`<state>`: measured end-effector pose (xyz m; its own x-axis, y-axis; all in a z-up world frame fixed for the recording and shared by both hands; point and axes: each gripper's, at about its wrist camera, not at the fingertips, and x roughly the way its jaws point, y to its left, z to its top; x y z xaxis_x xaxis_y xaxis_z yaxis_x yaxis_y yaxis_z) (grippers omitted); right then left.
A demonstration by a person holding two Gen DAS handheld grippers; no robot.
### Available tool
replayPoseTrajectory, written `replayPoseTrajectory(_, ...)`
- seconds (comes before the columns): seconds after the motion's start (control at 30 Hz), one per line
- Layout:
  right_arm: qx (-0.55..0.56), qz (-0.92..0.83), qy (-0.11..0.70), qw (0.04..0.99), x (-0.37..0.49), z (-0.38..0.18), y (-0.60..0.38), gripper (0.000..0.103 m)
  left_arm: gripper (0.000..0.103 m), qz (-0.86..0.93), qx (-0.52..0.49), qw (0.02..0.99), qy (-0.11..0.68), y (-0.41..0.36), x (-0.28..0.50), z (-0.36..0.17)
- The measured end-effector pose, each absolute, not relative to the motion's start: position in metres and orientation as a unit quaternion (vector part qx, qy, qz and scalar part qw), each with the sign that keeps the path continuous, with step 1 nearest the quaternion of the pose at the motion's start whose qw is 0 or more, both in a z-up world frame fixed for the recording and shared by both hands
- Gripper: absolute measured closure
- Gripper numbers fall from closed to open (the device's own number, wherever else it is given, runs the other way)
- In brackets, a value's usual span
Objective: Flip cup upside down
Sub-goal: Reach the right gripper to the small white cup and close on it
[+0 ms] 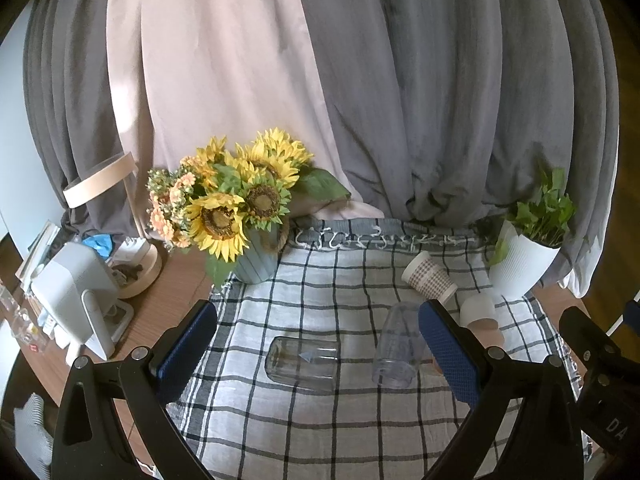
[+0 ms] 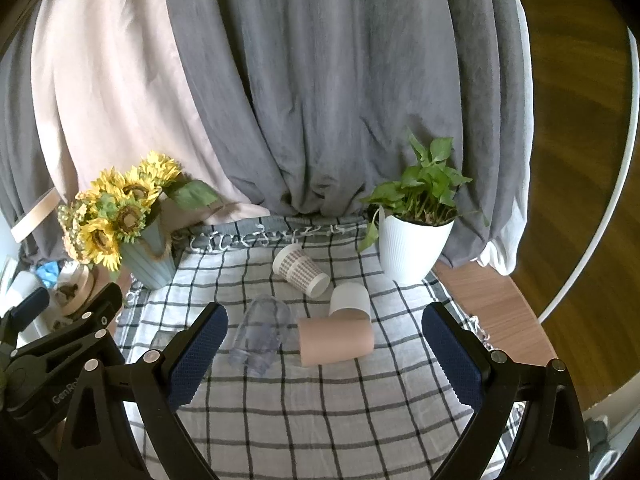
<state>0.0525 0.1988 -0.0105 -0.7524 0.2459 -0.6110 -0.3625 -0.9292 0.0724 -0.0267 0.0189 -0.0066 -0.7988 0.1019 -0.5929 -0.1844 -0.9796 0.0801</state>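
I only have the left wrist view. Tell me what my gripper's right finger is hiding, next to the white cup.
Observer: A pink paper cup lies on its side on the checked cloth, just in front of the white cup.
Operator: Report the right gripper.
Observer: The right gripper is open, with its fingers wide apart and nothing between them.
Operator: Place the pink cup against the clear one.
Observer: In the right wrist view, a clear cup lies close on its left. I cannot tell whether they touch.
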Motion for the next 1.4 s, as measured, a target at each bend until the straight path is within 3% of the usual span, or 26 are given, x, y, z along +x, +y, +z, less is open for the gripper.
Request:
replayPoseTrajectory(0.33, -0.363, 0.914, 0.109, 0.144, 0.007, -0.037, 0.232, 0.004, 0.000, 0.925, -0.359, 0.088, 0.090, 0.055, -0.076, -0.040)
replayPoseTrajectory(0.83, -0.515, 0.836, 0.156, 0.108, -0.122, -0.154, 0.302, 0.013, 0.001, 0.872, -0.455, 0.070, 0.167, 0.140, -0.167, -0.128)
replayPoseTrajectory(1.17, -0.572, 0.796, 0.165, 0.111, -0.159, -0.209, 0.318, 0.017, 0.001, 0.857, -0.473, 0.048, 0.198, 0.164, -0.193, -0.153)
replayPoseTrajectory(1.4, -0.589, 0.784, 0.165, 0.108, -0.167, -0.225, 0.320, 0.034, 0.001, 0.855, -0.477, 0.040, 0.201, 0.164, -0.195, -0.158)
